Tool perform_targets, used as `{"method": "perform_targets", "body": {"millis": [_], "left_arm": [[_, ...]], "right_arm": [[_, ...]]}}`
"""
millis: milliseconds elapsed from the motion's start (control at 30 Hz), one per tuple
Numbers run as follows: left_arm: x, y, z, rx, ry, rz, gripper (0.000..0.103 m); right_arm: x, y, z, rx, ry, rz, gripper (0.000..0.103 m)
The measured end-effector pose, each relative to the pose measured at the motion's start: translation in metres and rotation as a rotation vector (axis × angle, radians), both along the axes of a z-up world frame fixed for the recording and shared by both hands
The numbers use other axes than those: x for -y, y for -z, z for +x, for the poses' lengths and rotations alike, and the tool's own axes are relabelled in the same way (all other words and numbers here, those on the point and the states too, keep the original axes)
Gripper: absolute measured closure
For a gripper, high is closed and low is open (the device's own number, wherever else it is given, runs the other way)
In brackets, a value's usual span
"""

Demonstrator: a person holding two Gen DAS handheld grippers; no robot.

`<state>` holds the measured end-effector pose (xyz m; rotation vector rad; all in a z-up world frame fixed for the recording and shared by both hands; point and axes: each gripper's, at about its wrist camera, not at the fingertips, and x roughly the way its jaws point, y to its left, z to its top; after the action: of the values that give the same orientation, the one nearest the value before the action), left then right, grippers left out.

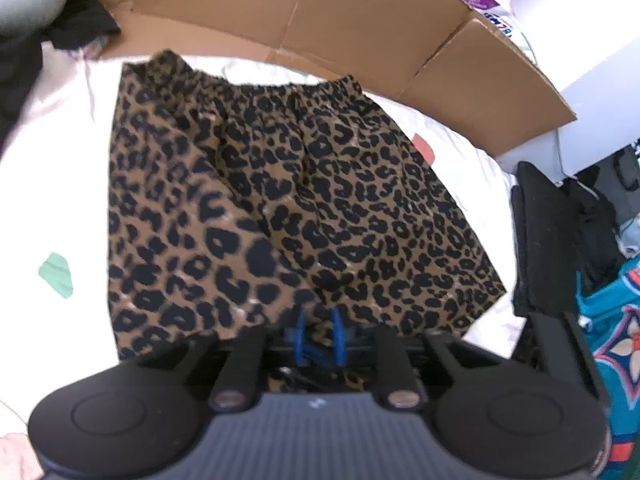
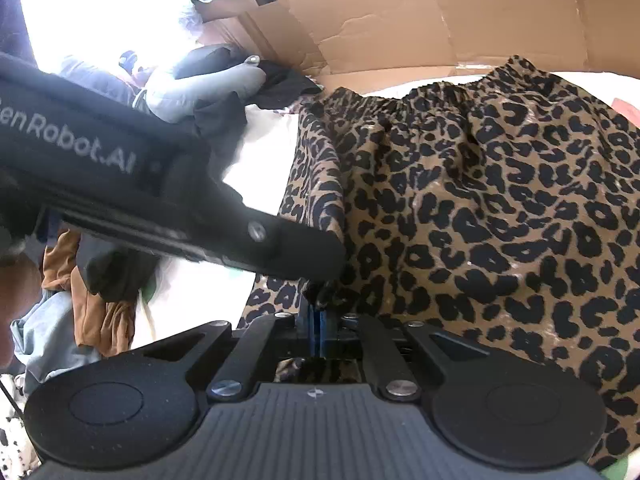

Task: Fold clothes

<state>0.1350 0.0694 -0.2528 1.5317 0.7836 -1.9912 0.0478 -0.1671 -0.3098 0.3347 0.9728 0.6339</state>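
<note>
A leopard-print skirt (image 1: 280, 200) lies on the white bed sheet (image 1: 52, 184), its elastic waistband at the far side; it is folded lengthwise with one side laid over the other. My left gripper (image 1: 319, 326) is at its near hem, blue fingers close together with fabric between them. In the right wrist view the skirt (image 2: 500, 208) fills the right half. My right gripper (image 2: 318, 316) is shut on the skirt's near edge, blue fingers pressed together. The left gripper's black body (image 2: 168, 204) crosses in front from the left, its tip at the same hem.
A flattened cardboard box (image 1: 360, 28) stands along the far edge of the bed. A pile of dark and grey clothes (image 2: 216, 80) lies at the far left. A teal patterned garment (image 1: 612, 320) and black items (image 1: 560, 220) sit at the right.
</note>
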Motion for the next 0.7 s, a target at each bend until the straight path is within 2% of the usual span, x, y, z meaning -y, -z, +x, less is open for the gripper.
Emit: {"method": "perform_targets", "body": {"millis": [67, 400, 567, 700], "left_arm": [[0.000, 0.000, 0.001, 0.009, 0.004, -0.024, 0.073], [0.020, 0.019, 0.025, 0.089, -0.067, -0.021, 0.069], [0.024, 0.024, 0.033, 0.116, -0.072, -0.027, 0.066], [0.023, 0.027, 0.038, 0.126, -0.051, -0.027, 0.059]], "right_arm": [[0.004, 0.000, -0.001, -0.003, 0.003, 0.000, 0.103], [0.030, 0.001, 0.000, -0.010, 0.043, -0.001, 0.103], [0.047, -0.003, 0.001, -0.018, 0.082, 0.013, 0.103], [0.067, -0.009, 0.000, -0.023, 0.131, 0.005, 0.103]]}}
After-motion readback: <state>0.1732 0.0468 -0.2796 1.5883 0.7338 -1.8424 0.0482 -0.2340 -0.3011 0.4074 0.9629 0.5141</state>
